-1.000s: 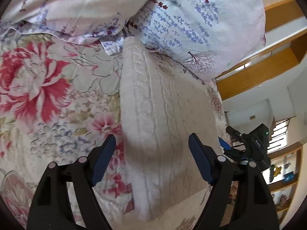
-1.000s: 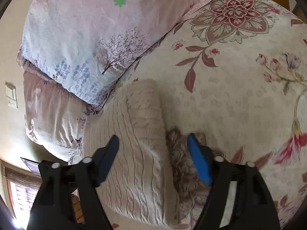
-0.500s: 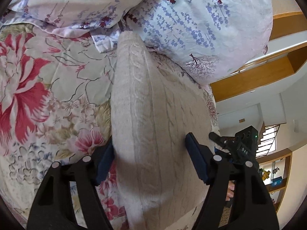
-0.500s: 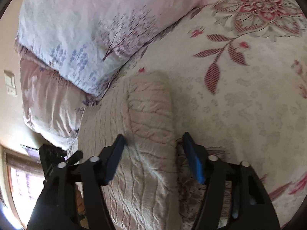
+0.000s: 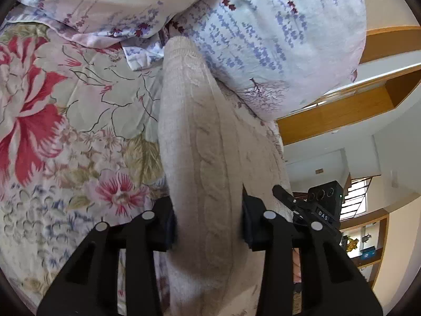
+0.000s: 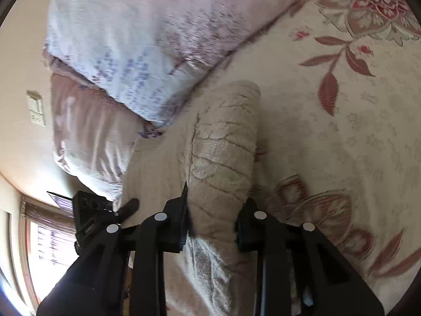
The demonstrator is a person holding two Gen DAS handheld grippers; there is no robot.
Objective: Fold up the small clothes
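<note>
On the floral bedspread (image 5: 79, 137), just below the pillows (image 5: 276, 39), the cream cable-knit sweater (image 5: 202, 158) lies in a long folded strip, its far end touching the blue-print pillow. Left gripper (image 5: 208, 223) has just been closing, jaws now pinching one folded edge of the knit between the pads. Right gripper (image 6: 211, 223) has also just been closing, clamped on the bunched opposite edge (image 6: 223, 158); each gripper shows in the other's view.
</note>
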